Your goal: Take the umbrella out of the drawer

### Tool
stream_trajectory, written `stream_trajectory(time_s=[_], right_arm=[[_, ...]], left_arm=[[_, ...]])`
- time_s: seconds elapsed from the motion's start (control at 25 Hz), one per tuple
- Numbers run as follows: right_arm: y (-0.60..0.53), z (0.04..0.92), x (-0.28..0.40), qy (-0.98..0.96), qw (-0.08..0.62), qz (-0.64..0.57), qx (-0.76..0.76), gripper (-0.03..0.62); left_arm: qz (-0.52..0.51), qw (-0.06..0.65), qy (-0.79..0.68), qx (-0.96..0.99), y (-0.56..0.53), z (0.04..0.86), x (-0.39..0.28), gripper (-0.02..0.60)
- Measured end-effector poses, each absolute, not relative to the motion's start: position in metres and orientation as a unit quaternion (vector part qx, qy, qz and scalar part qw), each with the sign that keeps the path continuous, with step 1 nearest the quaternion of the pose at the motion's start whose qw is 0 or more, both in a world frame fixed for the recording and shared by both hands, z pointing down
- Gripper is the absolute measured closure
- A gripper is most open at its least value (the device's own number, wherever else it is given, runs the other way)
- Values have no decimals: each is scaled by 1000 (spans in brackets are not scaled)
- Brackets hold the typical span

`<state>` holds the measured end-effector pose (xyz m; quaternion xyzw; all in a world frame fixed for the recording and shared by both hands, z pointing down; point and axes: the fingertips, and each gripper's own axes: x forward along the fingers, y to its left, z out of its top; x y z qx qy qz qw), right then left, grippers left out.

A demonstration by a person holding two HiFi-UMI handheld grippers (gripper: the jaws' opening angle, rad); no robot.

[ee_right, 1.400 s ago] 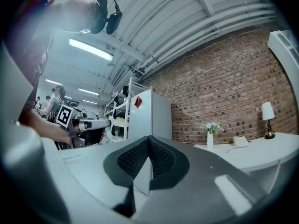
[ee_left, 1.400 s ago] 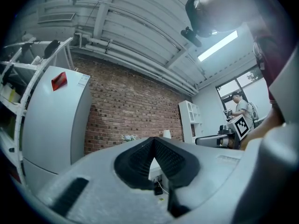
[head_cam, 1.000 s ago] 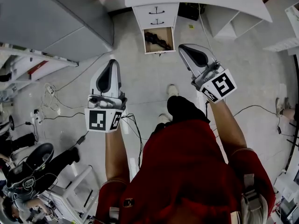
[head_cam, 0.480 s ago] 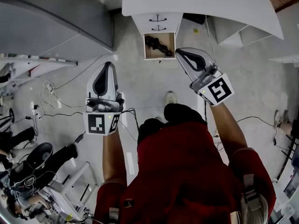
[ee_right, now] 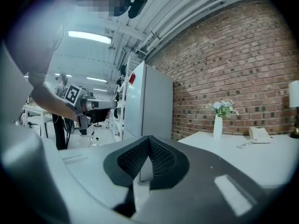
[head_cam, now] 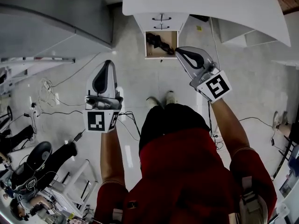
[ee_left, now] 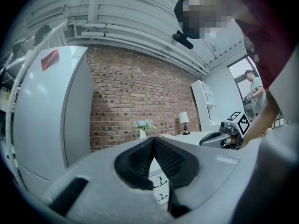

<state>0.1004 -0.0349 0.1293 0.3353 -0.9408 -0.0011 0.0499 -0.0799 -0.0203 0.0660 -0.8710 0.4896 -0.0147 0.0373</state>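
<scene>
The black folded umbrella [head_cam: 160, 41] lies in the open bottom drawer [head_cam: 161, 55] of a white drawer unit [head_cam: 161, 19] under the white desk [head_cam: 201, 3]. My right gripper [head_cam: 179, 50] is shut and empty, its tip just right of the drawer's front corner and above the floor. My left gripper [head_cam: 109, 62] is also shut and empty, farther left and short of the drawer. In the left gripper view the gripper's [ee_left: 153, 139] pads meet at the tip, with the unit's closed drawers [ee_left: 161, 189] below. In the right gripper view the gripper [ee_right: 149, 138] shows the same closed pads.
A tall grey refrigerator [head_cam: 51, 17] stands left of the drawer unit. Cables [head_cam: 51, 97] lie on the floor at the left, and a seated person [head_cam: 32, 167] is at the lower left. White shelving [head_cam: 243, 27] stands to the right. A vase [ee_right: 218, 125] is on the desk.
The person has stepped toward the drawer unit. Both grippers moved forward and lower, and the right gripper's tip now reaches the open drawer's front corner. Both stayed shut.
</scene>
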Motion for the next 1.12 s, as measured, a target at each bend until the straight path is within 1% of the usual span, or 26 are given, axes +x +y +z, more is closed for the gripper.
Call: stream_trajectory(time_s=[0.12,0.28,0.6,1.12], right_arm=[[-47,159,94,-938,70,8,340,582],[-69,206,79,-938,79,11,338,582],[-110,342,56,-933,129,34,333,582],[-163,548,41,-928,204,25,310,581]], left_arm=[[-17,32,483,-875,-33,87,-88,577],[-27,28,475,-879,-55,130,-98,577],[-27,21,465,-884,-94,239,-116,577],[-13,22,472,-881,-144,422,-129,577]])
